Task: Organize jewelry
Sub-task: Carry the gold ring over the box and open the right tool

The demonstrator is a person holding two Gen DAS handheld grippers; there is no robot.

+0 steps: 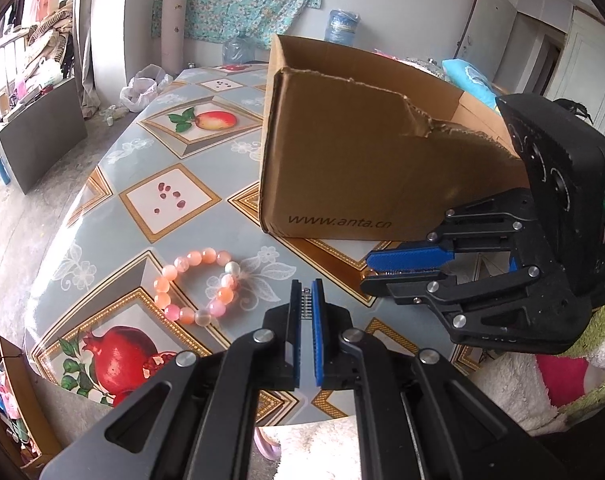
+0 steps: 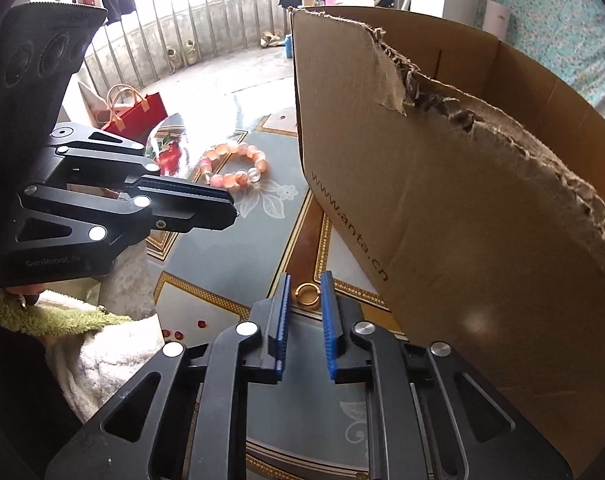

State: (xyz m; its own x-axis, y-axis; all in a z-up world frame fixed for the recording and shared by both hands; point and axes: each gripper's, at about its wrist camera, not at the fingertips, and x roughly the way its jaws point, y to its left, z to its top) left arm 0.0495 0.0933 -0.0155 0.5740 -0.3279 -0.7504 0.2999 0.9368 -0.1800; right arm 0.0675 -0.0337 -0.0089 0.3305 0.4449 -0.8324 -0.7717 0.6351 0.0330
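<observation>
A pink and orange bead bracelet (image 1: pixel 198 286) lies on the fruit-patterned tablecloth, left of my left gripper (image 1: pixel 307 286), which is shut with nothing between its pads. It also shows in the right wrist view (image 2: pixel 234 168). A small gold ring (image 2: pixel 307 295) lies on the cloth between the fingertips of my right gripper (image 2: pixel 306 284), which is open around it. An open brown cardboard box (image 1: pixel 342 160) with a torn near wall stands just behind; in the right wrist view the box (image 2: pixel 462 200) is at the right.
The table (image 1: pixel 150 148) edge curves away at the left and near side. A white and green fluffy cloth (image 1: pixel 542 380) lies at the near right. Red bags (image 2: pixel 134 112) and clutter stand on the floor beyond.
</observation>
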